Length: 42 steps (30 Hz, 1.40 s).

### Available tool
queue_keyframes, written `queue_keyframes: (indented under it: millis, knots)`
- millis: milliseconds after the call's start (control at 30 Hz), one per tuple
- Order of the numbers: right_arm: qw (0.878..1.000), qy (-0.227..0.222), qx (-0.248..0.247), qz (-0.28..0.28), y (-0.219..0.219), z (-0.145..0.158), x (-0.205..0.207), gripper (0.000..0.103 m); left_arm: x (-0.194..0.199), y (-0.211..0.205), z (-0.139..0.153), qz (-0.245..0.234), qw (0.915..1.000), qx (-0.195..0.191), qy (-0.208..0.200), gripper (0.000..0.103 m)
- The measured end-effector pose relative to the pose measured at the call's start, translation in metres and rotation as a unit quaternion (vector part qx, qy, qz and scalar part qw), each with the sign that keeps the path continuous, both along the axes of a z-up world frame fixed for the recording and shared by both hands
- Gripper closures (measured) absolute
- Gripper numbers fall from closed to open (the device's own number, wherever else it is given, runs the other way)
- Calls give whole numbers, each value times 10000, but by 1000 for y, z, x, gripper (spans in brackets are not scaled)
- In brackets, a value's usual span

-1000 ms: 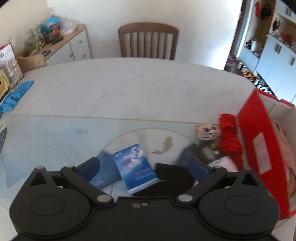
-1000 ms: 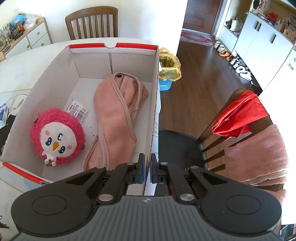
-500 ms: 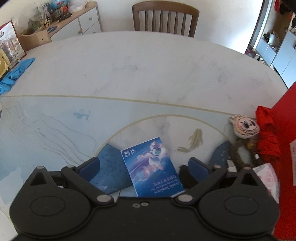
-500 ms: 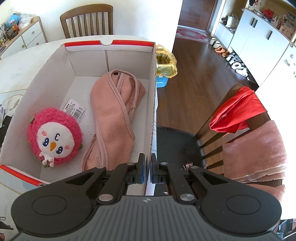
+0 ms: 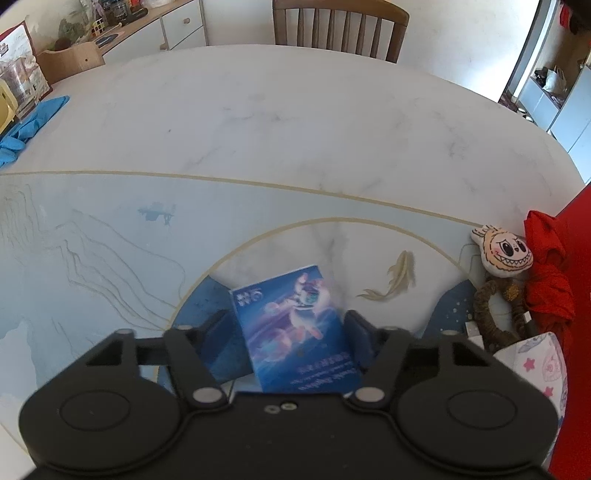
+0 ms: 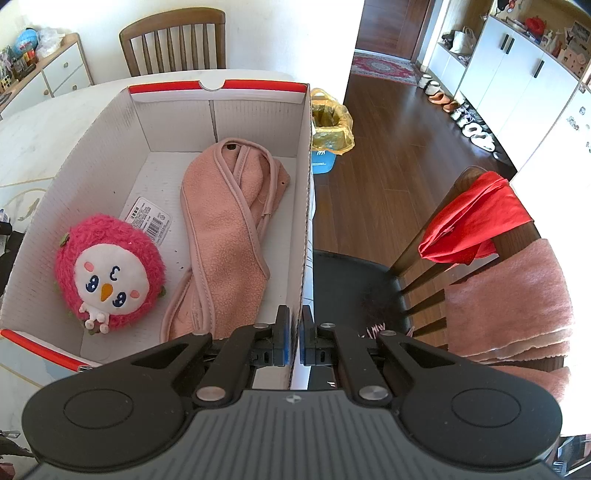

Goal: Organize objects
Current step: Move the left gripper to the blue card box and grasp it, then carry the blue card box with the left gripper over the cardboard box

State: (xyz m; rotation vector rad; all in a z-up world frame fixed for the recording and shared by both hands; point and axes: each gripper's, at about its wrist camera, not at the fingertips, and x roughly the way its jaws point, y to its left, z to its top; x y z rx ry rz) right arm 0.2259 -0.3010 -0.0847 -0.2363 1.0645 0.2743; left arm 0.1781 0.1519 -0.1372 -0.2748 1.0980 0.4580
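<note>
On the painted table top [image 5: 295, 129] lies a blue packet [image 5: 295, 325] with a cartoon figure on it. My left gripper [image 5: 288, 328] straddles it, and its jaws are closing, with both pads at the packet's long sides. A grinning cream doll [image 5: 504, 254] and a red cloth [image 5: 546, 280] lie to the right, against the red outside of the box [image 5: 580, 295]. My right gripper [image 6: 294, 339] is shut on the right wall of that white-lined cardboard box [image 6: 306, 221]. Inside it lie a pink plush bird [image 6: 109, 273] and a folded pink cloth [image 6: 225, 236].
A star-patterned pack [image 5: 543, 362] lies near the doll. A wooden chair [image 5: 340, 29] stands at the table's far side, and a blue cloth [image 5: 29, 125] lies at its left edge. Right of the box are a yellow-bagged bin [image 6: 330, 125] and a chair [image 6: 476, 218] draped with cloths.
My left gripper came down over the blue packet, and its jaws moved in from wide open to the packet's sides. The right gripper and the box stayed put.
</note>
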Motion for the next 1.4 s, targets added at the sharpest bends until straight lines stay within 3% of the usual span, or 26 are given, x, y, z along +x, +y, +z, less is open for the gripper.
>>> queue_keyframes:
  millis: [233, 767, 1100, 1400]
  knots:
    - [10000, -8, 22, 29, -1, 0, 1, 98, -4, -1, 3, 20, 10000, 50, -51, 51]
    - [9999, -49, 77, 95, -4, -1, -1, 98, -31, -15, 39, -170, 9996, 114, -211, 52]
    - [9998, -68, 162, 95, -5, 0, -2, 98, -30, -64, 83, -905, 9945, -40, -516, 52]
    - [9996, -90, 239, 87, -7, 1, -3, 98, -11, -130, 118, -1767, 9796, -222, -929, 52]
